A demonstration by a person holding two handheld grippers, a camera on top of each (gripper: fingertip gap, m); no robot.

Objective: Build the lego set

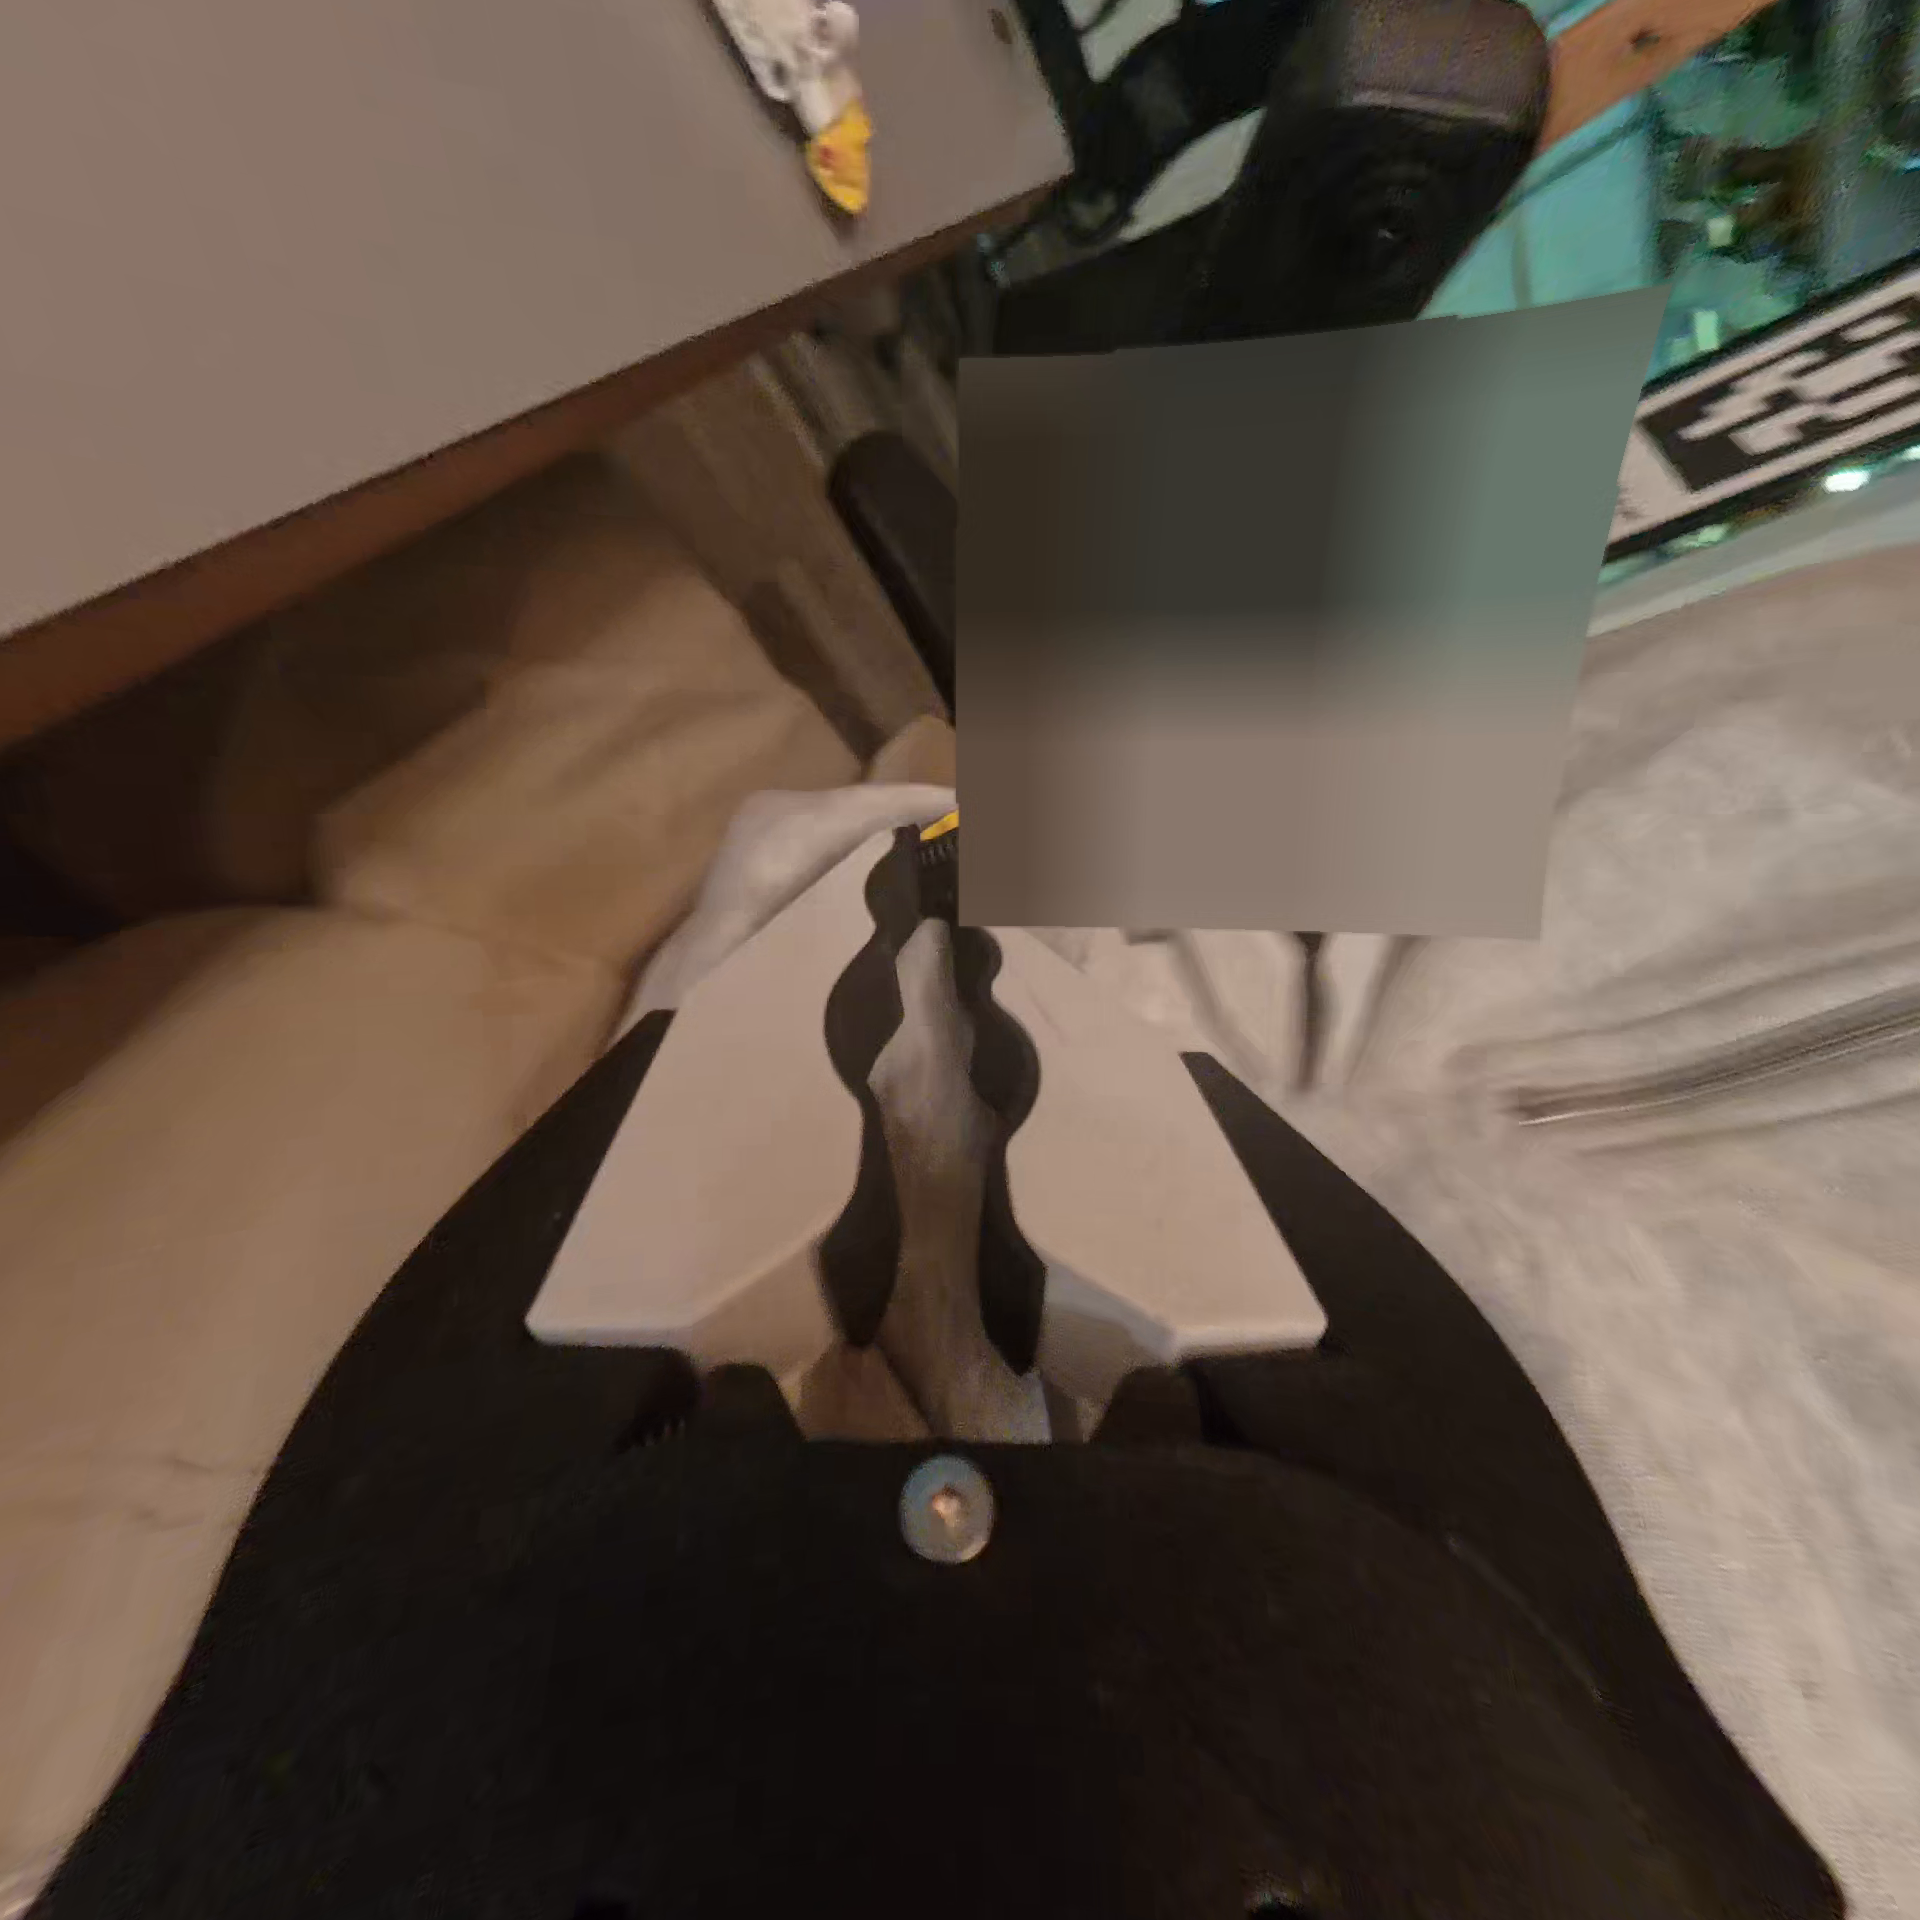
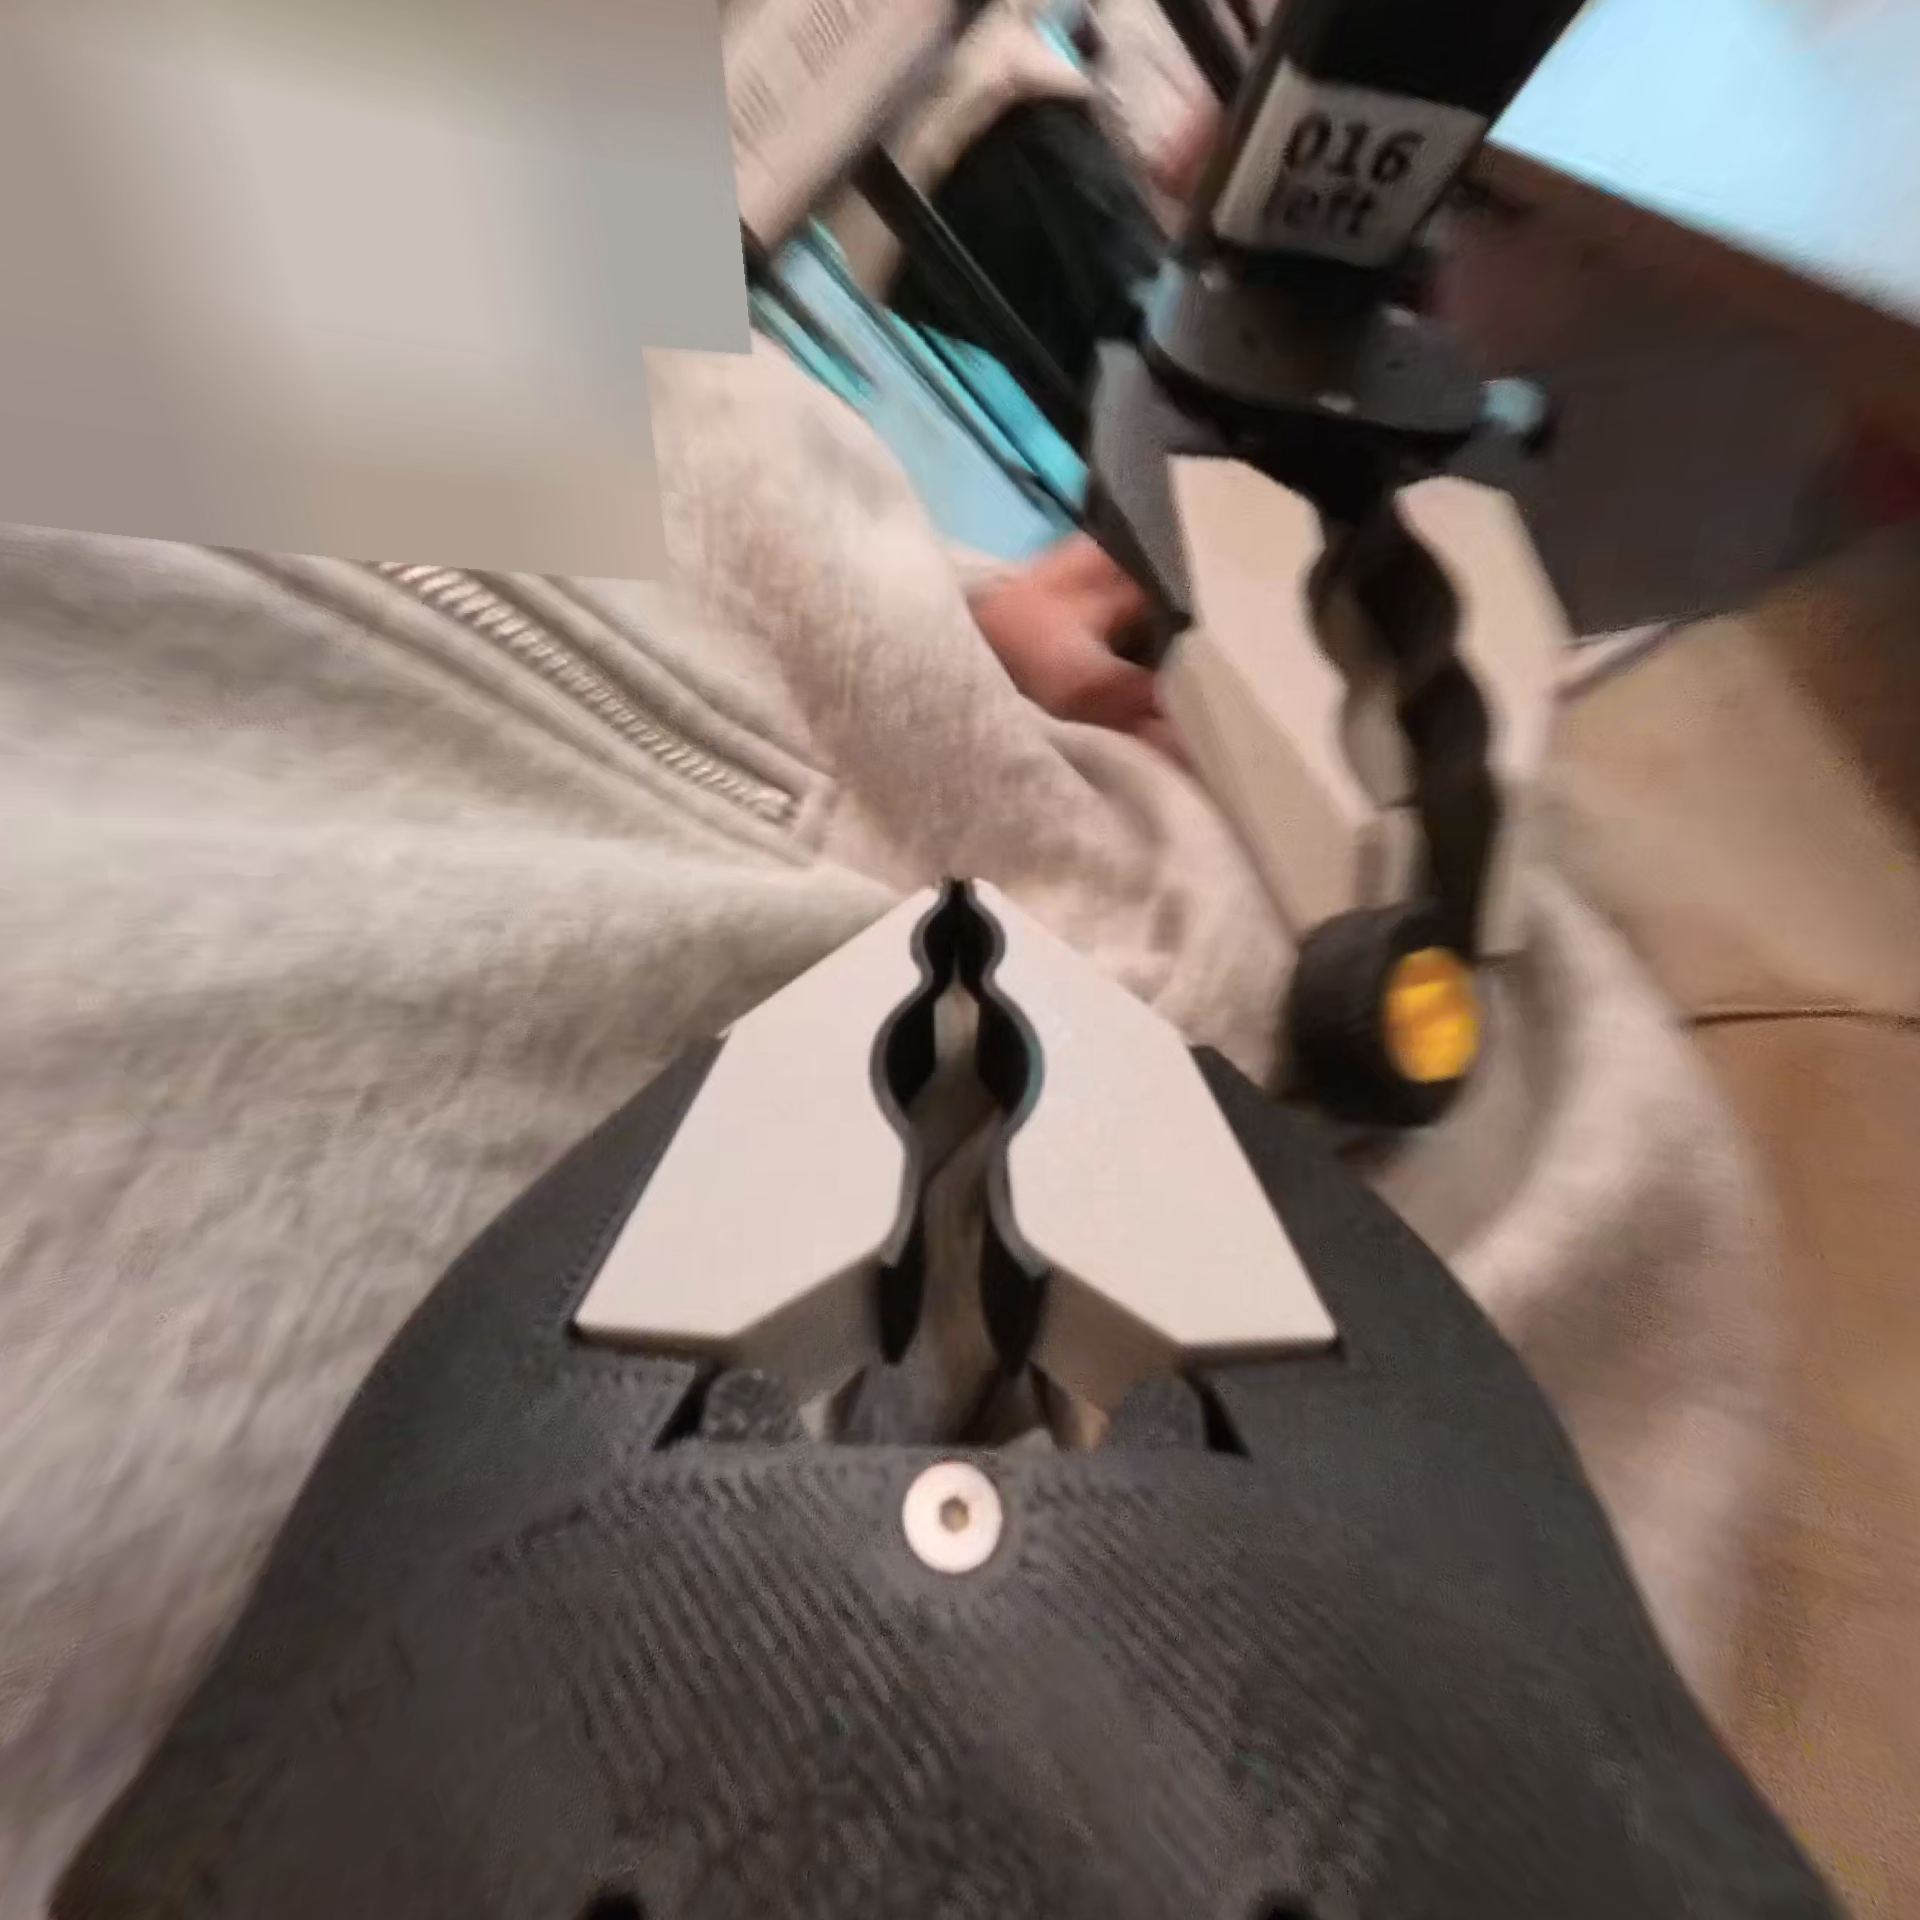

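My left gripper [image 1: 925,883] is shut on a small black wheel [image 1: 928,857] with a yellow hub, mostly hidden behind a blur patch. The right wrist view shows it better: the left gripper [image 2: 1449,914] hangs down at the upper right, pinching the black wheel with its yellow hub [image 2: 1392,1023] at its tips. My right gripper [image 2: 956,891] is shut and empty, pointing at a person's grey zipped sweater [image 2: 364,935]. A small white and yellow lego build [image 1: 826,99] lies on the grey table [image 1: 416,260] at the upper left. Both views are motion-blurred.
The table's edge [image 1: 540,416] runs diagonally above the person's beige trousers [image 1: 260,1091]. A black housing with a lens [image 1: 1382,208] sits beyond the table corner. A hand [image 2: 1070,644] holds the left gripper's handle. A black-and-white marker [image 1: 1808,395] shows at the right. There is about 7 centimeters between the tips of the two grippers.
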